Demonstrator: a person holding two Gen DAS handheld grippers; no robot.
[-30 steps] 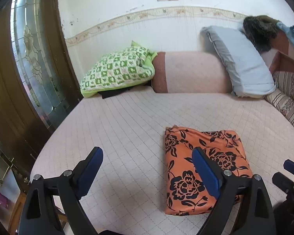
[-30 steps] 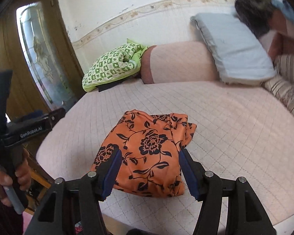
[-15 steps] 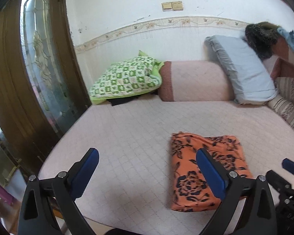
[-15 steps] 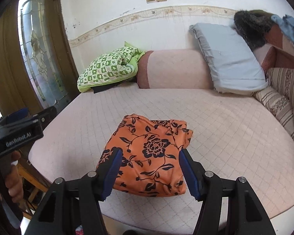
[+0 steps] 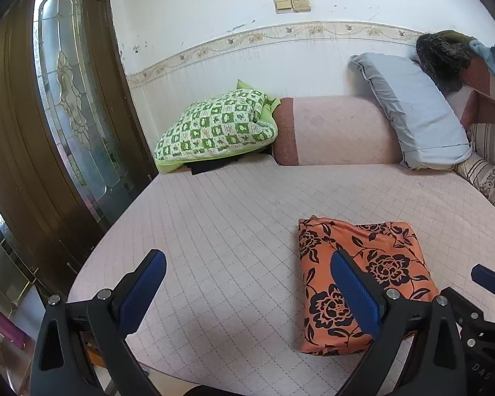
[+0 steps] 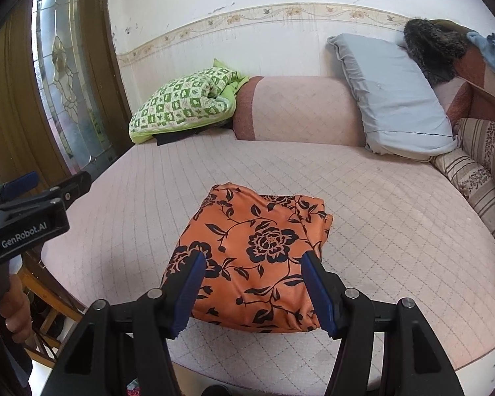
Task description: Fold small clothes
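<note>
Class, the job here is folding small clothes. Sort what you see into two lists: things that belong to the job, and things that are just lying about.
Belongs to the job:
- folded orange floral garment
- left gripper, open, nothing between its jaws
- right gripper, open, above the garment
- bed, the work surface

Just lying about:
- green checked pillow
- grey pillow
- pink bolster
- dark furry item
</note>
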